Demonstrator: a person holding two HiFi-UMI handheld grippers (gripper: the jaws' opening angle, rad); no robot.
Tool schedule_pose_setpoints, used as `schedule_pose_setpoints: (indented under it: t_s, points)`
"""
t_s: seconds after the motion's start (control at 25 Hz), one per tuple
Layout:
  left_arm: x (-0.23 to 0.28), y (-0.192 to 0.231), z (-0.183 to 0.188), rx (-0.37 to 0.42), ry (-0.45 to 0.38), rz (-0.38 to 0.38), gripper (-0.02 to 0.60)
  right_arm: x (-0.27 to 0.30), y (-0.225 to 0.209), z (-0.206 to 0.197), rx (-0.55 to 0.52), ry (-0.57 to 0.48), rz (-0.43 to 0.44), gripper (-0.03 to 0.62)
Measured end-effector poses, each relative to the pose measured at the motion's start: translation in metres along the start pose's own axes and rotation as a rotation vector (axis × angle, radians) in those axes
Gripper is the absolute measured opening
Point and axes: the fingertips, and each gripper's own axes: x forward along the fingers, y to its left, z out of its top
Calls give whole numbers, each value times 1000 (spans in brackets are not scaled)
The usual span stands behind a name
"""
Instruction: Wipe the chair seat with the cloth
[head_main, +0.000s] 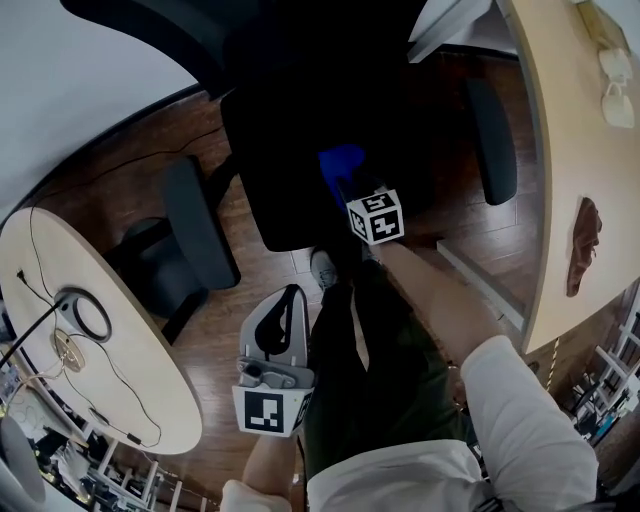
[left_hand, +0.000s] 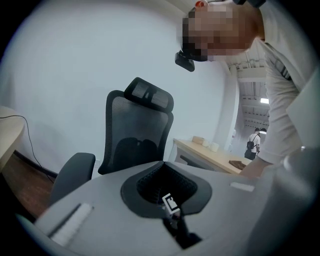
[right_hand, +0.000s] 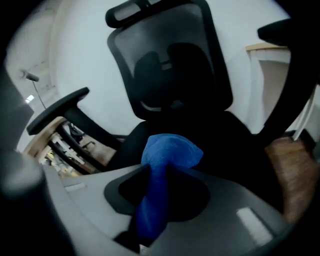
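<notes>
The black office chair fills the top middle of the head view, its seat (head_main: 285, 160) dark and wide. My right gripper (head_main: 350, 185) reaches over the seat and is shut on a blue cloth (head_main: 340, 163). In the right gripper view the cloth (right_hand: 170, 152) bulges out past the closed jaws of this gripper (right_hand: 162, 170), with the seat (right_hand: 230, 135) and mesh backrest (right_hand: 170, 60) beyond. My left gripper (head_main: 293, 293) hangs back over the floor near the person's legs, shut and with nothing in it. The left gripper view shows that gripper (left_hand: 164, 164) facing the chair's backrest (left_hand: 137, 137).
The chair's armrests (head_main: 195, 230) (head_main: 490, 140) stick out on both sides of the seat. A rounded wooden table (head_main: 120, 350) with cables lies at the left, and a long wooden desk (head_main: 565, 150) runs down the right. The floor is dark wood.
</notes>
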Motion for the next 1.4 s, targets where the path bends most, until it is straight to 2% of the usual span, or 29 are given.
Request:
schedule_pose_setpoints:
  t_s: [0.08, 0.16, 0.24, 0.32, 0.4, 0.52, 0.88, 0.96, 1.04, 1.12, 1.2, 1.28, 1.4]
  points:
    - [-4, 0, 0, 52, 9, -28, 25, 19, 80, -19, 10, 12, 116, 94]
    - [-7, 3, -2, 60, 18, -30, 25, 39, 144, -47, 9, 49, 193, 94]
    - [-8, 4, -5, 57, 24, -27, 25, 55, 179, -75, 4, 91, 219, 94]
    - [-9, 7, -5, 33, 19, -5, 25, 65, 185, -93, 9, 109, 206, 94]
    - [-13, 12, -5, -2, 11, 26, 25, 66, 169, -100, -10, 96, 178, 94]
    - [-16, 16, -8, -16, 15, 33, 25, 53, 120, -100, -57, 91, 123, 94]
    - [5, -13, -5, 18, 17, -70, 25, -57, -106, -120, -94, 108, -158, 94]
    - [10, -19, -2, 22, 17, -85, 25, -83, -145, -127, -81, 114, -212, 94]
    - [15, -22, 1, -10, 8, -73, 25, -103, -172, -129, -76, 107, -247, 94]
    - [16, -25, -4, -2, 24, -75, 25, -114, -188, -126, -62, 91, -266, 92]
    - [15, -28, -11, 62, 56, -108, 25, -114, -189, -121, -22, 77, -265, 92]
    - [16, -27, -9, 40, 54, -88, 25, -111, -174, -114, 2, 56, -250, 92]
    - [11, -31, 11, 1, 55, -39, 25, -124, -123, -86, 41, -28, -207, 92]
